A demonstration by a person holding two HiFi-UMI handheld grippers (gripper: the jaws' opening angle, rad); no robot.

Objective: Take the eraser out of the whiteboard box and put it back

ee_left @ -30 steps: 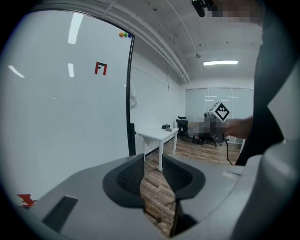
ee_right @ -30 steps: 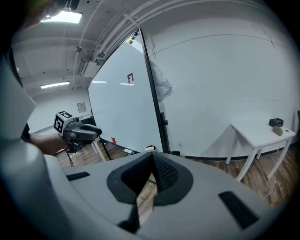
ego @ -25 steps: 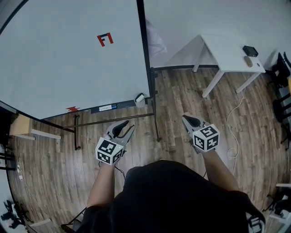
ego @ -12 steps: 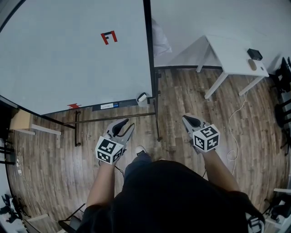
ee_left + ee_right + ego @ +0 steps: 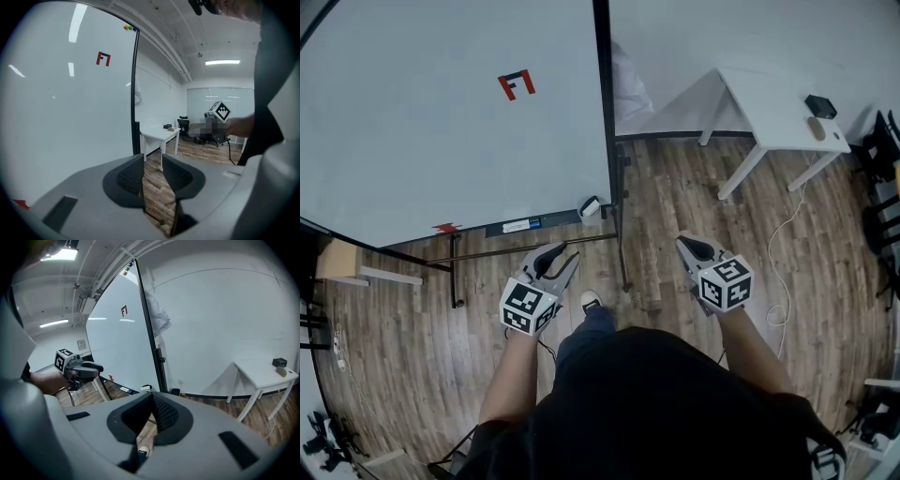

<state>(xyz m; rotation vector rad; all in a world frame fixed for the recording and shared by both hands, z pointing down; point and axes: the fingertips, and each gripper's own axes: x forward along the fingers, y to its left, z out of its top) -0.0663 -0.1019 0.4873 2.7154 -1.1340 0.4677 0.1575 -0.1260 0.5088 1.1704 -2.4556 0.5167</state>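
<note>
Left gripper (image 5: pixel 565 255): jaws slightly apart, empty | right gripper (image 5: pixel 683 242): jaws closed together, empty | both above brown wood-plank floor (image 5: pixel 675 197), near large white black-framed whiteboard (image 5: pixel 441 141)

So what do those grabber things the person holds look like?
The left gripper and right gripper are light grey, with black ribbed pads on the jaws. A white cube with black square markers sits on each. The person wears a black top.
</note>
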